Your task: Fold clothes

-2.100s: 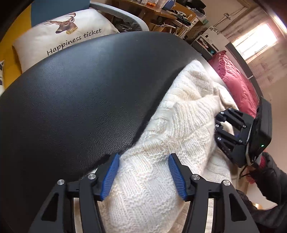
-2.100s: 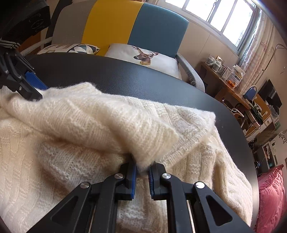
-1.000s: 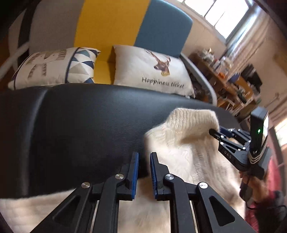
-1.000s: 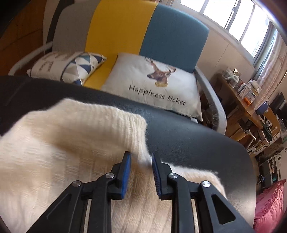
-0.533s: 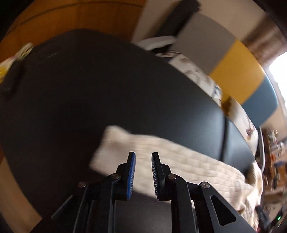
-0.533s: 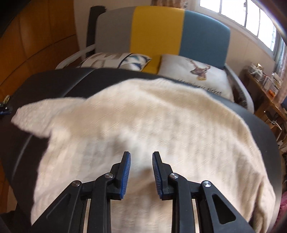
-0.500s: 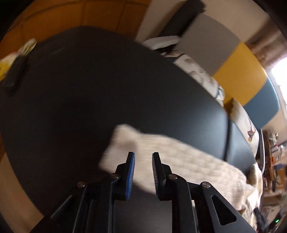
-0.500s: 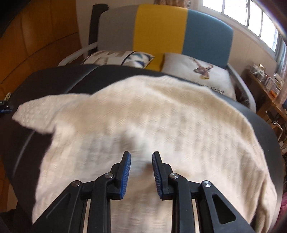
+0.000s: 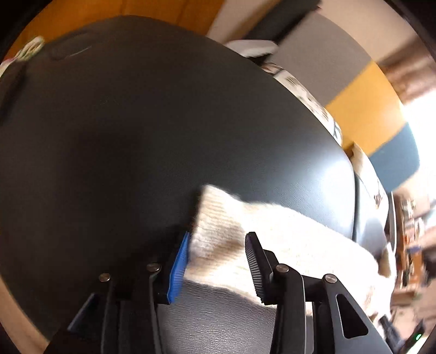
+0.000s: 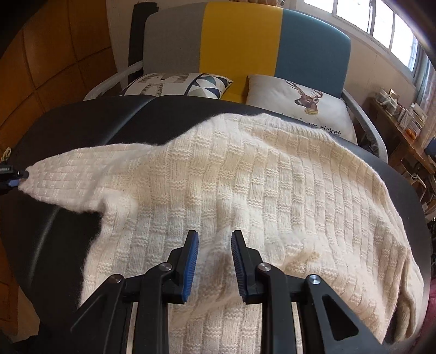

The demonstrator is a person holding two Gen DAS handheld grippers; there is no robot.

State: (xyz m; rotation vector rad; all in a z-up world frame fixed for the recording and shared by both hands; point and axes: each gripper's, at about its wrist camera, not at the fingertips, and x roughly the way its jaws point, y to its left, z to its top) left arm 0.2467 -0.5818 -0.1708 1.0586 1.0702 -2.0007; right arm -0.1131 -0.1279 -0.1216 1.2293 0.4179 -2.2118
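— What are your fingers doing right now?

— Your left gripper (image 9: pixel 216 268) has just been opening its jaws; they are standing apart around the ribbed cuff (image 9: pixel 218 217) of the sweater's sleeve, the cuff lying between the pads without being squeezed. Your right gripper (image 10: pixel 214 261) is holding its jaws a little apart over the middle of the cream sweater (image 10: pixel 245 177); a raised ridge of knit is sitting between the blue pads (image 10: pixel 190 261), but I cannot tell whether they are pinching it.

— And where is the sweater lying?

— It is lying spread across the black padded table (image 10: pixel 68 130), covering most of what your right camera is seeing. One sleeve (image 10: pixel 70 174) is stretching out to the left edge of that view, where your other gripper's tip is sitting just at the cuff. From the left camera the sleeve is running away to the right over the dark, grained surface.

— What is around you?

— Beyond the table a sofa (image 10: pixel 239 35) with grey, yellow and blue panels is standing, with a triangle-patterned cushion (image 10: pixel 177 83) and a deer cushion (image 10: pixel 299 100) resting side by side on its seat. Windows (image 10: pixel 381 24) are letting in bright light on the right, a cluttered wooden shelf (image 10: pixel 400 119) is sitting below them, and orange-brown wall panels (image 10: pixel 54 54) are filling the left.
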